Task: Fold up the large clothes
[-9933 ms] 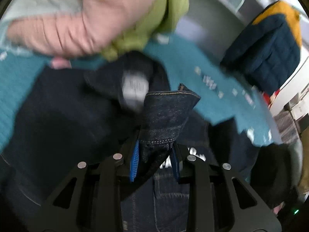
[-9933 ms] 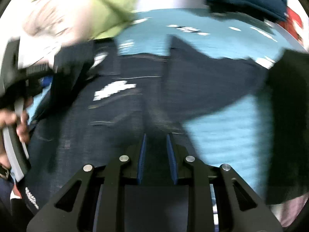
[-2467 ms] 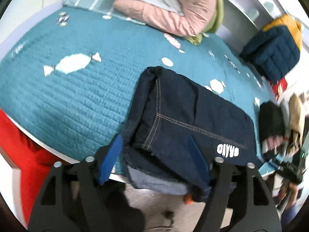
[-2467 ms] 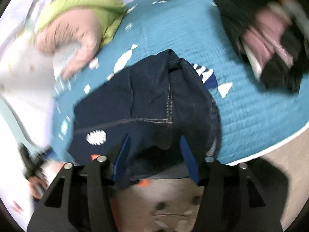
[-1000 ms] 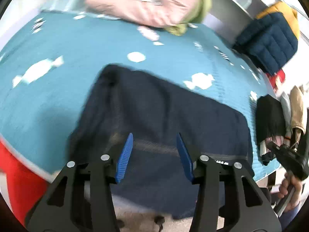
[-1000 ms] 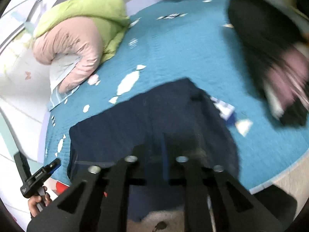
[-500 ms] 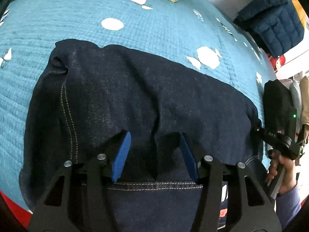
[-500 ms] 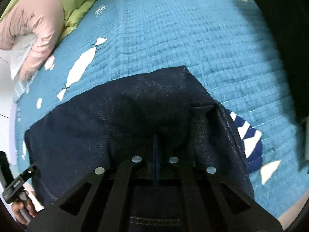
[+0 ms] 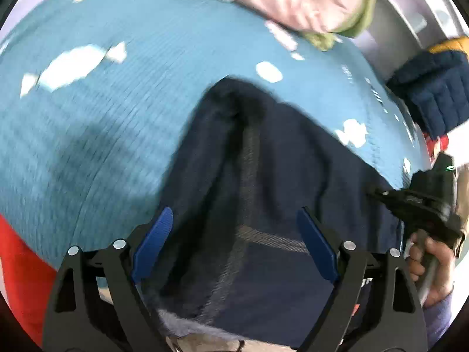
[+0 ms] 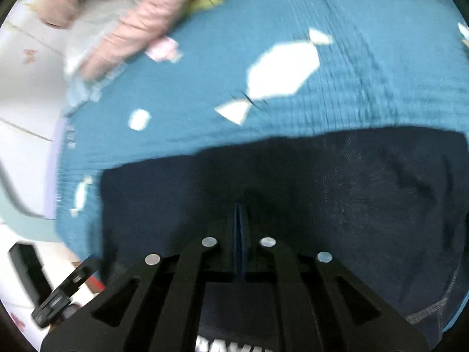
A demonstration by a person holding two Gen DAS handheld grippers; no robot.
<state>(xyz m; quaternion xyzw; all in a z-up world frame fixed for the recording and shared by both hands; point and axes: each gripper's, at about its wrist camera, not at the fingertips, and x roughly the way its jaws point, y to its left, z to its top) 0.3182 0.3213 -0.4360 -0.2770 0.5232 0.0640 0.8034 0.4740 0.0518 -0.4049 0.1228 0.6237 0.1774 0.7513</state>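
We see the folded dark indigo denim jeans (image 9: 263,182) lying near the front edge of the bed, on its quilted teal bedspread printed with white fish shapes (image 9: 88,123); part of the bundle hangs over that edge toward us. From the left wrist view, the left gripper (image 9: 234,243) hovers over the near part of the denim with its blue-padded jaws spread wide, one on either side of a pale stitched seam, and gripping nothing; whether the pads touch the cloth we cannot tell, since the picture is blurred. From the right wrist view, the right gripper (image 10: 239,234) has its jaws pressed together so that only a thin blue line shows between them; they sit low over the jeans (image 10: 322,193), but we cannot tell whether a fold of denim is pinched there. White lettering on the denim shows at the bottom edge of that view, partly hidden by the gripper body. In the left wrist view the right hand (image 9: 431,267) holds the black handle of its tool just beside the right end of the jeans. At the far side of the bed lies a puffy pink and green quilted jacket (image 10: 126,20); a navy and yellow padded jacket (image 9: 433,88) sits at the far right.
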